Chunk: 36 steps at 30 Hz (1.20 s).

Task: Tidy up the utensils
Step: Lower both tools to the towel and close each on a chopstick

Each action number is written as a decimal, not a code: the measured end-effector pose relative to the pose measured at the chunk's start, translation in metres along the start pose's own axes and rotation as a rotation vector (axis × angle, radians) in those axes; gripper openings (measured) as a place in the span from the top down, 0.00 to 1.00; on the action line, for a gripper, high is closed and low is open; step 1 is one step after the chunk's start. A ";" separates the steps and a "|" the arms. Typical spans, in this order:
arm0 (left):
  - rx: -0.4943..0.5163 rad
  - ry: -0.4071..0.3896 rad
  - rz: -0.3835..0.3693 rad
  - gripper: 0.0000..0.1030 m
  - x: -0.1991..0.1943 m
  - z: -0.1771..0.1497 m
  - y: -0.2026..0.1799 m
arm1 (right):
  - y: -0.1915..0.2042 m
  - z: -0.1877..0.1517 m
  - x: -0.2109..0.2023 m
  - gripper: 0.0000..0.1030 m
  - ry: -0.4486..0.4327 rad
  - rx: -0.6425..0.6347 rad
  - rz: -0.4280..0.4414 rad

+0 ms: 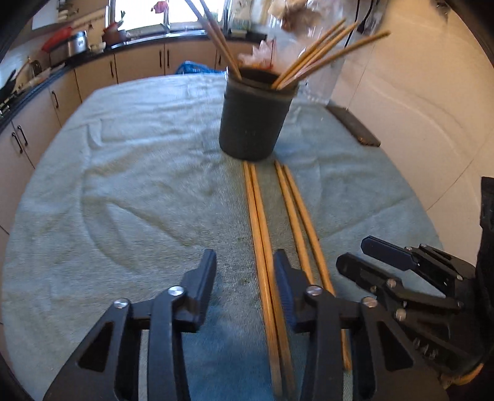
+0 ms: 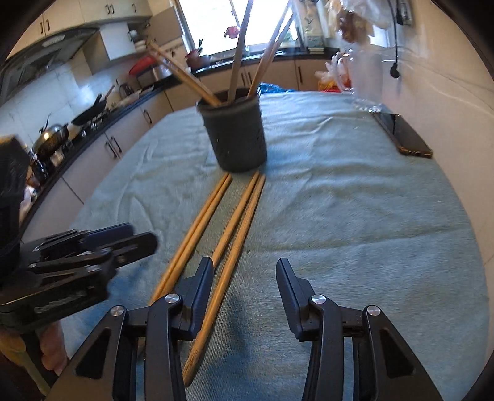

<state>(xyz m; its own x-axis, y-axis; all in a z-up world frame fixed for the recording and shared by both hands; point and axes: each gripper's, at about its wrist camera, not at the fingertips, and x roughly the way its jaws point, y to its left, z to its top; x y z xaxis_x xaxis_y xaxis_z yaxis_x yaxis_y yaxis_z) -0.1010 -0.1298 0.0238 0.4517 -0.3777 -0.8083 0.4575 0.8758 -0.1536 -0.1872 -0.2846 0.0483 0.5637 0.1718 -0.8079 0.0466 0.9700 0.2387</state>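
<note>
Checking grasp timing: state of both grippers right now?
Left gripper: open, holding nothing; left chopstick pair between its fingers, untouched.
Right gripper: open, holding nothing; right chopstick pair by its left finger.

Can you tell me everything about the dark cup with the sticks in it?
The dark cup is a round, matte, grey-black holder, slightly narrower at the bottom. It stands upright on the pale green cloth, and no gripper touches it. Several wooden chopsticks lean out of its open top in different directions. Two more pairs of chopsticks lie on the cloth, their far ends reaching its base.

A home kitchen: cabinets (image 1: 139, 63), sink tap (image 1: 166, 18), wok (image 2: 51, 135) on the stove.
</note>
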 end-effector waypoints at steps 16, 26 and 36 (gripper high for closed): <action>-0.008 0.035 0.035 0.92 0.034 0.017 0.005 | 0.014 0.002 0.031 0.65 0.039 -0.087 -0.115; -0.096 0.171 0.036 0.93 0.023 0.016 0.029 | -0.034 0.009 0.019 0.87 0.123 -0.077 -0.184; -0.060 0.210 0.062 0.81 0.048 0.050 0.029 | -0.046 0.044 0.042 0.80 0.168 -0.127 -0.202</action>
<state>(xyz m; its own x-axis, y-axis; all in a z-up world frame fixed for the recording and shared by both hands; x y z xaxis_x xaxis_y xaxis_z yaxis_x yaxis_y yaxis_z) -0.0276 -0.1379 0.0091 0.3053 -0.2576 -0.9167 0.3850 0.9139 -0.1286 -0.1300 -0.3297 0.0271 0.4088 -0.0113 -0.9126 0.0341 0.9994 0.0029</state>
